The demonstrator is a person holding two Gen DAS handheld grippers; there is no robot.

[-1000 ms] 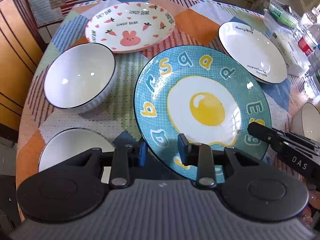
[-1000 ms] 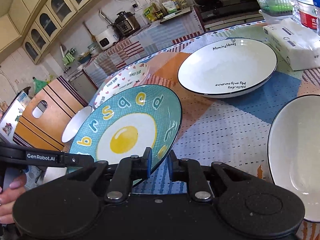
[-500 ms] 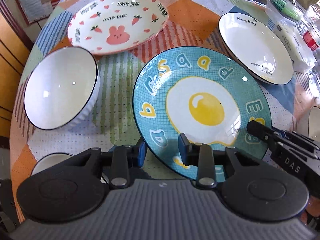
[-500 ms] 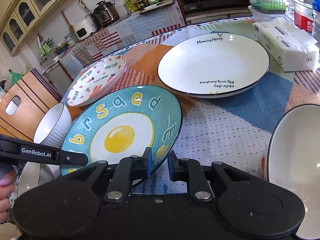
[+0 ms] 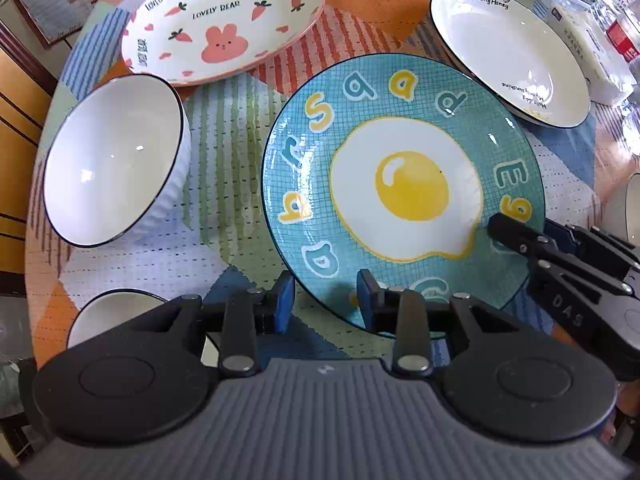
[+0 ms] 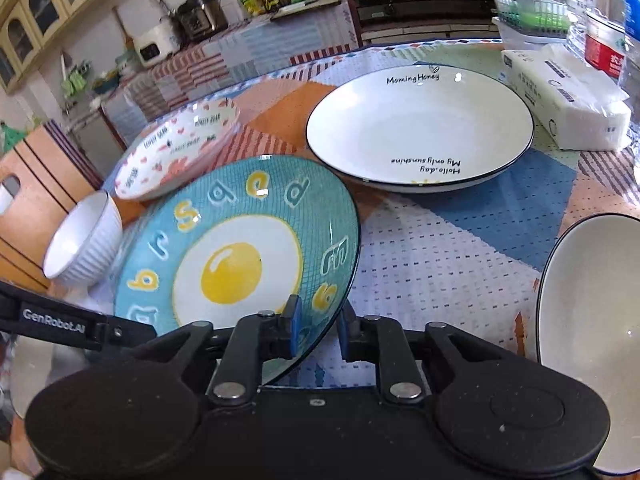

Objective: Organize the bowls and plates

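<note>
From the left wrist view, the left gripper (image 5: 325,294) is pointing steeply down with the egg plate (image 5: 404,194) rim between its parted jaws, pads not pressing; the plate is resting on the tablecloth (image 5: 224,128) between the white bowl (image 5: 112,160) and the white plate (image 5: 508,52).

From the right wrist view, the right gripper (image 6: 318,330) has just been opening, straddling the rim without gripping. The plate looks just set down; next comes withdrawing both grippers and choosing another dish.
</note>
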